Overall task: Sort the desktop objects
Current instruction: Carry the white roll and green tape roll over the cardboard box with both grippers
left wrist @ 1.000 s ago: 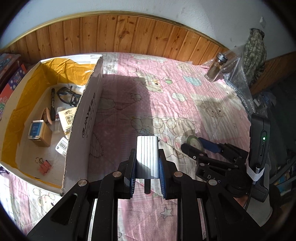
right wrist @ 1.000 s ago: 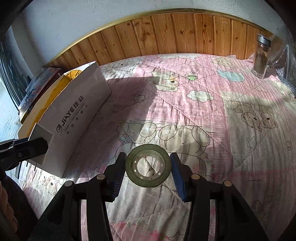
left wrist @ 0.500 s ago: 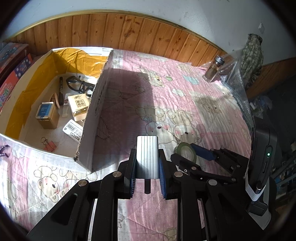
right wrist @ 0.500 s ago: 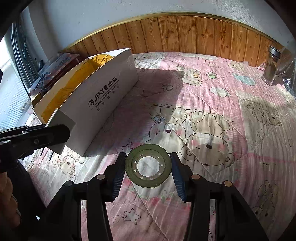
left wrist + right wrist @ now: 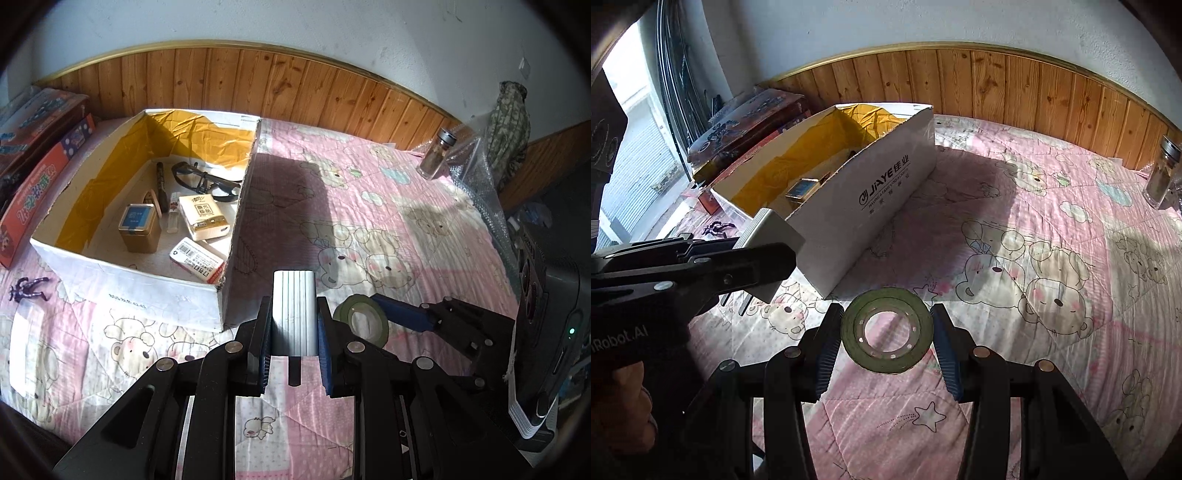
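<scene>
My left gripper (image 5: pixel 293 325) is shut on a silver ribbed power bank (image 5: pixel 294 310), held in the air near the front right corner of the open white cardboard box (image 5: pixel 236 229). The power bank also shows in the right wrist view (image 5: pixel 768 240). My right gripper (image 5: pixel 886 332) is shut on a green tape roll (image 5: pixel 886 334), held above the pink quilt just right of the box (image 5: pixel 886 184). The roll also shows in the left wrist view (image 5: pixel 361 320). The box holds glasses (image 5: pixel 207 181), a tin (image 5: pixel 139 227), a tissue pack (image 5: pixel 203 216) and other small items.
A glass jar (image 5: pixel 436 158) stands at the quilt's far right by a bubble-wrap bag (image 5: pixel 476 184). Board-game boxes (image 5: pixel 33 155) lie left of the cardboard box. A small purple figure (image 5: pixel 29 290) lies on the quilt at the front left.
Both grippers have risen and pulled back from the box with their loads held. The box now appears farther off and more of its inside shows.
</scene>
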Action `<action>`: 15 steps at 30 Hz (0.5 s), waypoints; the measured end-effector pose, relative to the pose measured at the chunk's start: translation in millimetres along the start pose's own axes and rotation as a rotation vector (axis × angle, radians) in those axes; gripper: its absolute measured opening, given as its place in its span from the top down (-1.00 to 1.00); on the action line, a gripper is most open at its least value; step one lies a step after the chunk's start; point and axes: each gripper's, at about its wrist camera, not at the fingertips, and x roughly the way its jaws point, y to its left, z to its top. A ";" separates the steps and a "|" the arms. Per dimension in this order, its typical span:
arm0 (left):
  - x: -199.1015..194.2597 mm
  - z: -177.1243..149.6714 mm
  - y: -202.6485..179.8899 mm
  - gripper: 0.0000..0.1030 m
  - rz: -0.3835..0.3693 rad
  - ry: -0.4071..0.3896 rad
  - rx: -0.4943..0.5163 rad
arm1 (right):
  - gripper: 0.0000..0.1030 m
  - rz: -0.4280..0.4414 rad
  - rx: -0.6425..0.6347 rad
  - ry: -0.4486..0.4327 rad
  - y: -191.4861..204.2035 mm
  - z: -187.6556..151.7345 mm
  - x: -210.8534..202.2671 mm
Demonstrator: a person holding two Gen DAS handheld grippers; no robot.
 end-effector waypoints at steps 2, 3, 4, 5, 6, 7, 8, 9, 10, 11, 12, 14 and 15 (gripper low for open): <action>-4.9 0.5 4.2 0.58 -0.002 -0.006 -0.007 | 0.04 0.006 -0.026 -0.009 10.4 4.1 -3.4; -7.4 1.1 7.1 0.58 -0.003 -0.008 -0.010 | 0.04 0.012 -0.037 -0.012 14.8 6.1 -4.8; -9.3 1.7 9.6 0.58 -0.004 -0.010 -0.014 | 0.04 0.016 -0.047 -0.017 19.6 8.0 -6.3; -11.5 2.2 12.3 0.58 -0.006 -0.012 -0.020 | 0.04 0.018 -0.058 -0.021 23.7 10.1 -7.9; -13.3 3.0 14.8 0.58 -0.010 -0.014 -0.025 | 0.04 0.022 -0.067 -0.025 27.6 12.2 -9.7; -15.2 3.8 17.1 0.58 -0.009 -0.018 -0.030 | 0.04 0.025 -0.075 -0.029 31.3 14.4 -11.3; -17.1 4.9 19.9 0.58 -0.009 -0.021 -0.035 | 0.04 0.029 -0.082 -0.033 33.9 16.6 -12.9; -19.0 6.4 22.6 0.58 -0.012 -0.023 -0.043 | 0.04 0.033 -0.088 -0.036 36.7 18.9 -14.3; -20.9 8.1 25.6 0.58 -0.013 -0.026 -0.051 | 0.04 0.037 -0.094 -0.039 39.6 21.0 -16.0; -23.0 9.8 28.9 0.58 -0.012 -0.031 -0.058 | 0.04 0.041 -0.100 -0.043 42.3 23.3 -17.7; -25.3 11.7 32.3 0.58 -0.014 -0.035 -0.067 | 0.04 0.044 -0.107 -0.046 44.7 25.7 -19.2; -29.4 16.4 40.1 0.58 -0.018 -0.042 -0.088 | 0.04 0.055 -0.118 -0.052 49.3 30.9 -22.2; -31.0 18.9 43.8 0.58 -0.015 -0.047 -0.095 | 0.04 0.059 -0.124 -0.055 51.0 33.5 -23.5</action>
